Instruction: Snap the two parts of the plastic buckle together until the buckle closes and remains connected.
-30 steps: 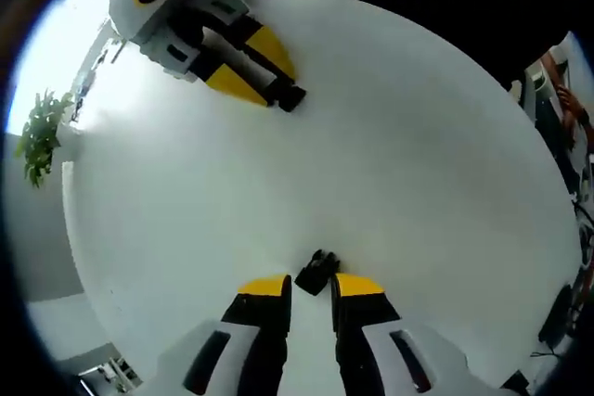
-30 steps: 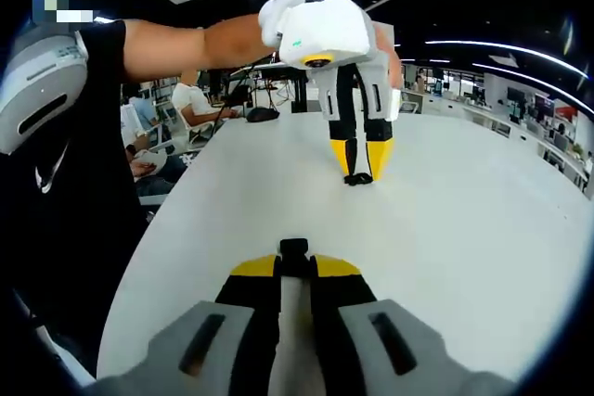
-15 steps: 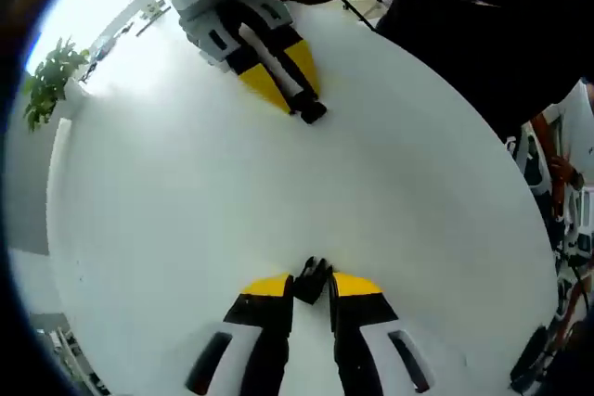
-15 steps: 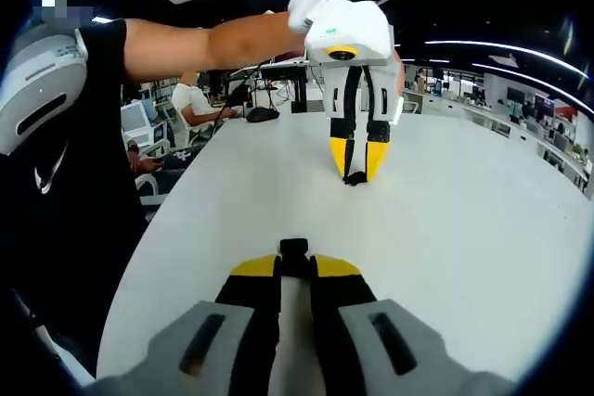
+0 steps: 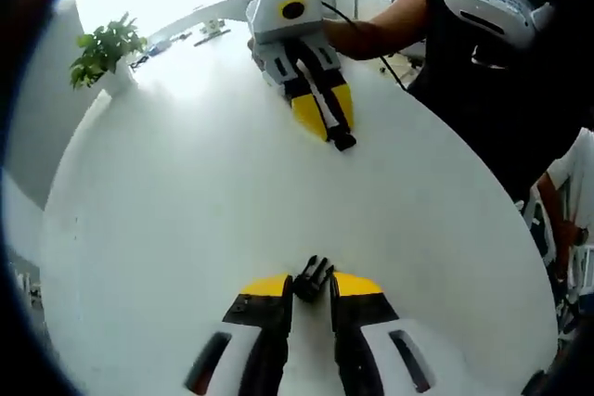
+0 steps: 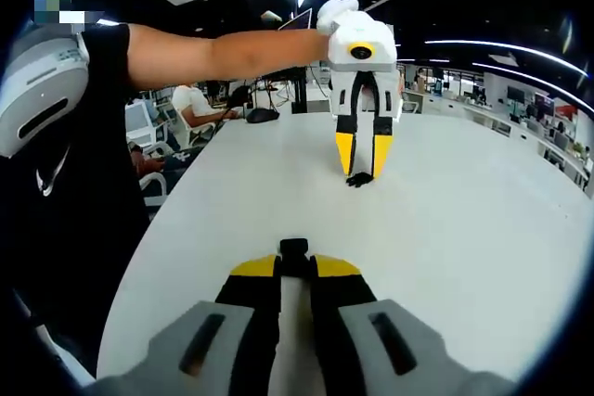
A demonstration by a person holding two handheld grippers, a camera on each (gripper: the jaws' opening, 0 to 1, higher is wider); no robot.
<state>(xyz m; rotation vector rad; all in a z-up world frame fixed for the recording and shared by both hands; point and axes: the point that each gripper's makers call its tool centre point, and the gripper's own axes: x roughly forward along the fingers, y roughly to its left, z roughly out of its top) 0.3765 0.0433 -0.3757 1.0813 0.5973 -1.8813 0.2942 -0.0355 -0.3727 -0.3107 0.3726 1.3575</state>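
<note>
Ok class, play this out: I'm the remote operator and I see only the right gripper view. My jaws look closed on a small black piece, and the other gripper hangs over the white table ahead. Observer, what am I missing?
Observer: In the left gripper view, the left gripper pinches the left buckle half, which pokes out past the yellow tips at a tilt.
Operator: And how does mine look from there?
Observer: The right gripper holds the right buckle half at its very tips, with most of the piece sticking out.
Operator: Anything behind me?
Observer: A potted plant stands at the far edge of the white table.
</note>
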